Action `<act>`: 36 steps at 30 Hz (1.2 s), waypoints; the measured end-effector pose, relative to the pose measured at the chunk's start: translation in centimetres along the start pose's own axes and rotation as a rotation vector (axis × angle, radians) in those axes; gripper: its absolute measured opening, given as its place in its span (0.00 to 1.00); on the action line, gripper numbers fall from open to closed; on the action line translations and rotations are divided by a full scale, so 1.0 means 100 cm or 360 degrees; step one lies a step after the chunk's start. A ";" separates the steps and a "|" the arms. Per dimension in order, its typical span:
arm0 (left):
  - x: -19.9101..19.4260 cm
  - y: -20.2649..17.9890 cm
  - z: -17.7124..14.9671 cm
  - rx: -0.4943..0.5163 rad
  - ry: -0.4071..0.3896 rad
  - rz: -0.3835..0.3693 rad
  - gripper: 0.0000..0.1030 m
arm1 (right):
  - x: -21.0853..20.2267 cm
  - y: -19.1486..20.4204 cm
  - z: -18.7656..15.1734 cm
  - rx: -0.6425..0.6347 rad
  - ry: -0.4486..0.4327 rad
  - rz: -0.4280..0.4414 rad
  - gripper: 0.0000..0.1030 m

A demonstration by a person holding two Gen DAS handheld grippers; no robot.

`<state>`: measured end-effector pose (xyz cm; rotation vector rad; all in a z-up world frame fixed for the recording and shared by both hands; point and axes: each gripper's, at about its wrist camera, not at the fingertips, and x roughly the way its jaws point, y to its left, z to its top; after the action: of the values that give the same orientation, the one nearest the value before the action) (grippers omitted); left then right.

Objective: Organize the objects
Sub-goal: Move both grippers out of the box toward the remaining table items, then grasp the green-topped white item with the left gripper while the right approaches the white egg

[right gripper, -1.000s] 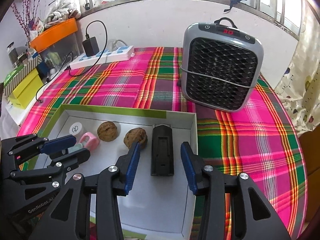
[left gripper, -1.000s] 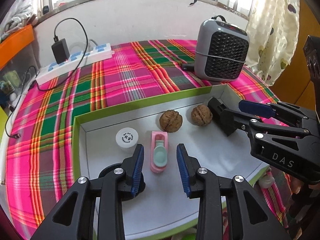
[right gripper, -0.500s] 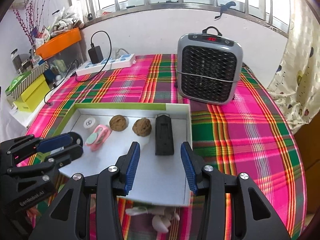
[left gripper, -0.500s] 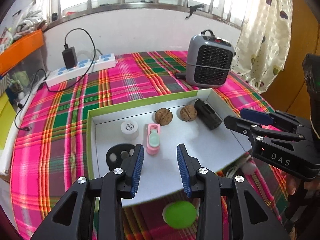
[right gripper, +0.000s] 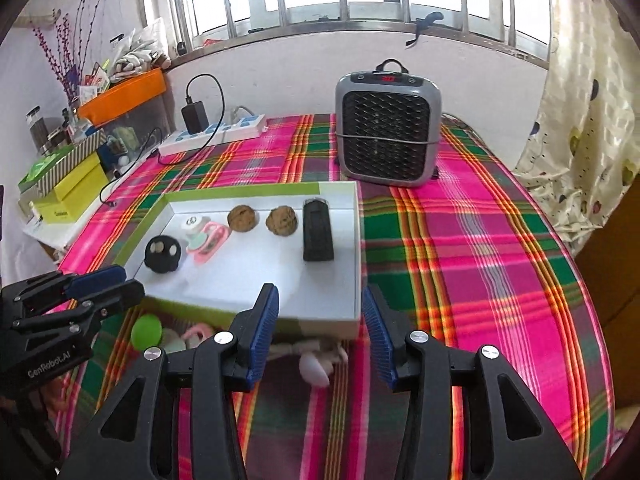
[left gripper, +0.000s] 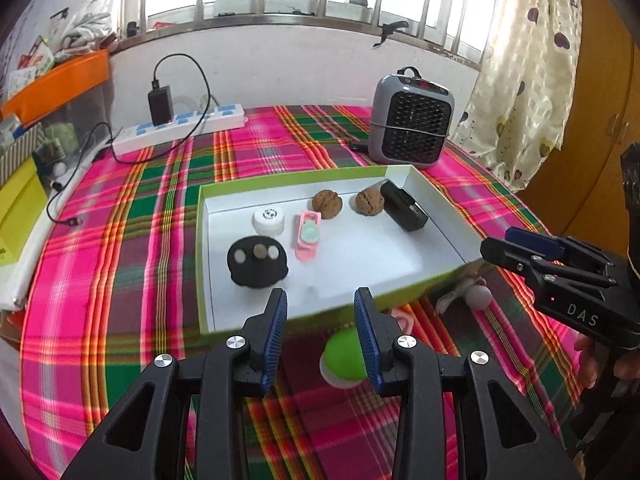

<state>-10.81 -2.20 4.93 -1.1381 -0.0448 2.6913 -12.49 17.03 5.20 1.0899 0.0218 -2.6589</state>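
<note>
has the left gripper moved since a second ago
Yes. The left gripper has pulled back toward the near side, away from the heater, past the tray's near edge.

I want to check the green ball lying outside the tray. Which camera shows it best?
The left wrist view: the green ball sits close and large on the cloth. The right wrist view shows it smaller, at the edge.

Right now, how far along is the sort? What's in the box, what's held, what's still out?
Done: six items sit in the box: two walnuts, a black block, pink case, white cap, black round piece. In hand: nothing; left tool is empty, right tool is opening, empty. Left: green ball and pale bits on the cloth.
</note>
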 end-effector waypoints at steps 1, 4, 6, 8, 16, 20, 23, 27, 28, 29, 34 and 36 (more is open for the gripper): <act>-0.002 0.001 -0.003 -0.0012 -0.0006 -0.0004 0.32 | -0.002 -0.001 -0.003 0.0003 0.0001 0.0001 0.47; -0.005 0.003 -0.011 -0.0029 -0.0004 -0.0003 0.32 | -0.006 -0.003 -0.011 0.0016 0.0009 -0.0006 0.48; -0.007 0.004 -0.017 -0.0032 0.0003 -0.0005 0.32 | -0.008 -0.004 -0.016 0.0029 0.0013 -0.0003 0.48; -0.009 0.005 -0.022 -0.0028 0.0011 -0.0007 0.32 | -0.009 -0.005 -0.022 0.0036 0.0018 0.0005 0.48; -0.011 0.009 -0.043 -0.0051 0.0040 -0.0029 0.35 | -0.010 -0.005 -0.043 0.0024 0.0066 -0.0012 0.48; -0.007 0.008 -0.049 -0.0043 0.0073 -0.0039 0.35 | -0.009 -0.006 -0.049 0.0028 0.0089 -0.0014 0.48; -0.004 0.008 -0.051 -0.0055 0.0090 -0.0066 0.35 | -0.005 -0.006 -0.049 0.0028 0.0110 -0.0009 0.49; 0.000 0.007 -0.052 -0.0058 0.0114 -0.0067 0.35 | 0.004 -0.006 -0.048 0.0031 0.0147 0.0011 0.49; 0.001 0.007 -0.052 -0.0061 0.0116 -0.0075 0.35 | 0.007 -0.006 -0.047 0.0034 0.0159 0.0013 0.49; 0.002 0.006 -0.052 -0.0064 0.0119 -0.0084 0.35 | 0.010 -0.006 -0.046 0.0038 0.0168 0.0013 0.49; 0.006 0.003 -0.046 -0.0068 0.0123 -0.0101 0.36 | 0.017 -0.003 -0.043 0.0018 0.0188 0.0004 0.49; 0.006 0.001 -0.043 -0.0064 0.0116 -0.0115 0.37 | 0.019 -0.002 -0.042 0.0009 0.0197 -0.0009 0.49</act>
<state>-8.18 -2.46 1.43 -1.2213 -0.1264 2.5948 -10.96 17.26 0.82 1.2559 0.0413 -2.5939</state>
